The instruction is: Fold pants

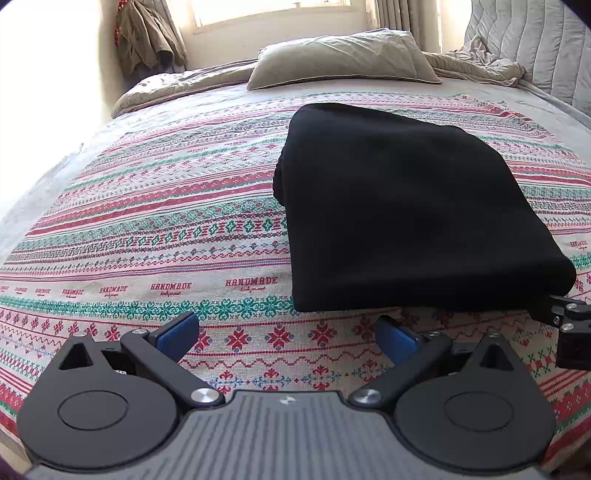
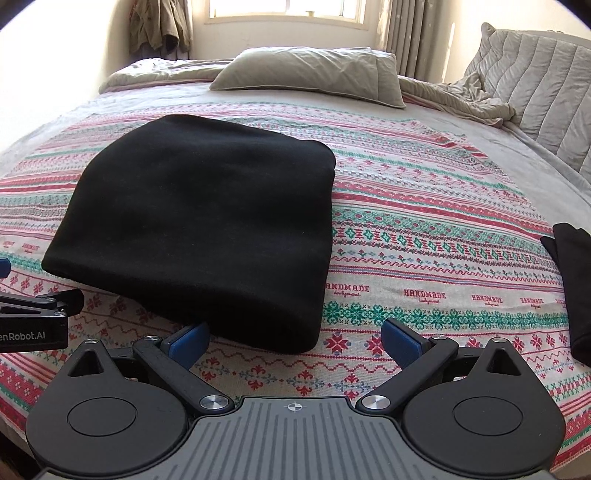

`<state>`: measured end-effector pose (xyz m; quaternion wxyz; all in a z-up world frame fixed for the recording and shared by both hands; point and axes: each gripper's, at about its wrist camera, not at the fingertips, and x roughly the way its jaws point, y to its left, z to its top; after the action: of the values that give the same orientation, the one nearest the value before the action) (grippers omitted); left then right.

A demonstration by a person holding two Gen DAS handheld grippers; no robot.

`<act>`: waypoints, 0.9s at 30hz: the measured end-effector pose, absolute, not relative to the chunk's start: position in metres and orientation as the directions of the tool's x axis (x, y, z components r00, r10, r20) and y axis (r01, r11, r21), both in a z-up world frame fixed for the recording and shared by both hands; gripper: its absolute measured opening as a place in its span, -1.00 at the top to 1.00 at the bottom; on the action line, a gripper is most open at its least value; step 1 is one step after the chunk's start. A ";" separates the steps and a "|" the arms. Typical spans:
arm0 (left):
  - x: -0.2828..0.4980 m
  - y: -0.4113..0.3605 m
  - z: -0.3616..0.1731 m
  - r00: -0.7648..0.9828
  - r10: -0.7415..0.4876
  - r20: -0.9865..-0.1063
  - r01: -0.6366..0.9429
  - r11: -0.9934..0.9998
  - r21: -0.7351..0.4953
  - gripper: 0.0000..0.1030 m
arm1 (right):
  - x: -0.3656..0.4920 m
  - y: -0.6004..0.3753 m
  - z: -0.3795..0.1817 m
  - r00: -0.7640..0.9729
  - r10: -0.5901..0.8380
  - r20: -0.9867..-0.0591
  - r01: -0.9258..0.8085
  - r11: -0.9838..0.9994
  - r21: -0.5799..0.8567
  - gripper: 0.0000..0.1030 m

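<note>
The black pants (image 1: 399, 206) lie folded into a thick rectangular bundle on the patterned bedspread (image 1: 147, 229). They also show in the right wrist view (image 2: 199, 221). My left gripper (image 1: 288, 332) is open and empty, just in front of the bundle's near left corner. My right gripper (image 2: 295, 336) is open and empty at the bundle's near right edge, its left pad (image 2: 190, 338) close to the fabric. Part of the right gripper shows at the far right of the left wrist view (image 1: 570, 325). Part of the left gripper shows at the left of the right wrist view (image 2: 37, 317).
A beige pillow (image 1: 343, 59) and a rumpled blanket (image 1: 480, 62) lie at the head of the bed. A padded headboard (image 2: 535, 81) stands at the right. Another black garment (image 2: 576, 288) lies at the bed's right edge. Clothes (image 1: 147, 33) hang by the window.
</note>
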<state>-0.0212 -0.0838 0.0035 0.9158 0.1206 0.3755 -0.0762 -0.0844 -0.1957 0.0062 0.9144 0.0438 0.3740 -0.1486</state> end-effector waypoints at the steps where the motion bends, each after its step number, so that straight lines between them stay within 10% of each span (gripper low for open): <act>1: -0.021 -0.083 0.003 0.706 -0.049 -0.706 0.230 0.960 0.163 -1.00 | -0.084 -0.196 0.006 0.676 -0.239 -0.697 0.304 0.952 -0.031 -0.95; 27: -0.023 -0.083 0.000 0.701 -0.048 -0.711 0.230 0.959 0.163 -1.00 | -0.084 -0.195 0.004 0.677 -0.240 -0.695 0.302 0.953 -0.035 -0.95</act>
<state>-0.0225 -0.0832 0.0003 0.9144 0.1205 0.3790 -0.0759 -0.0843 -0.1953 0.0045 0.9148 0.0416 0.3734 -0.1483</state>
